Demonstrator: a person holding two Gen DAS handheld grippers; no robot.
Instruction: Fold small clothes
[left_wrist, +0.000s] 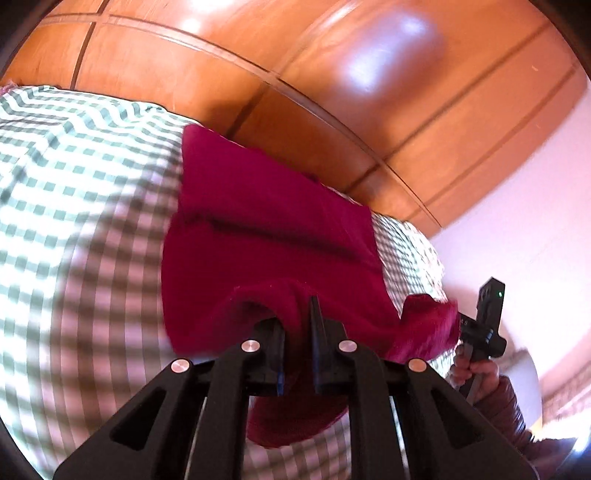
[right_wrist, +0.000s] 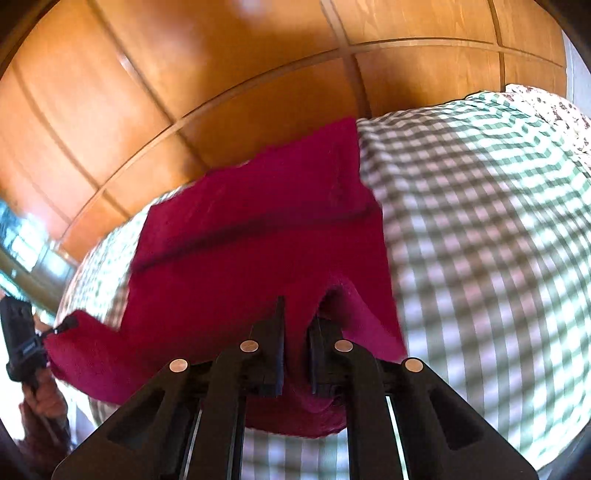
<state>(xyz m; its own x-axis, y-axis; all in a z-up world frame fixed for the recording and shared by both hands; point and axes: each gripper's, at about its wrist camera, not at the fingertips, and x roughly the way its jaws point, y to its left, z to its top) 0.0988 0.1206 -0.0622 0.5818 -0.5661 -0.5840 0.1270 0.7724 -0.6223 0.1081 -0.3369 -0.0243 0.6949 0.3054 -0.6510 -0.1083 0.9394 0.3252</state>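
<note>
The left gripper (left_wrist: 297, 325) and right gripper (right_wrist: 295, 332) each pinch the near edge of a magenta knitted garment (left_wrist: 266, 229) between nearly closed fingers. It lies across a green-and-white checked bedsheet (left_wrist: 74, 206) before orange wooden panelling (left_wrist: 332, 74).

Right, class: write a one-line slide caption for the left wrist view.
Left gripper clamps the near edge of a magenta garment on a green checked bedsheet; right gripper grips its other corner.

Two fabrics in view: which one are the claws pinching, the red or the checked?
The red garment. Left claw and right claw each clamp a bunched edge of it; the green-checked sheet lies flat beneath, ungripped.
</note>
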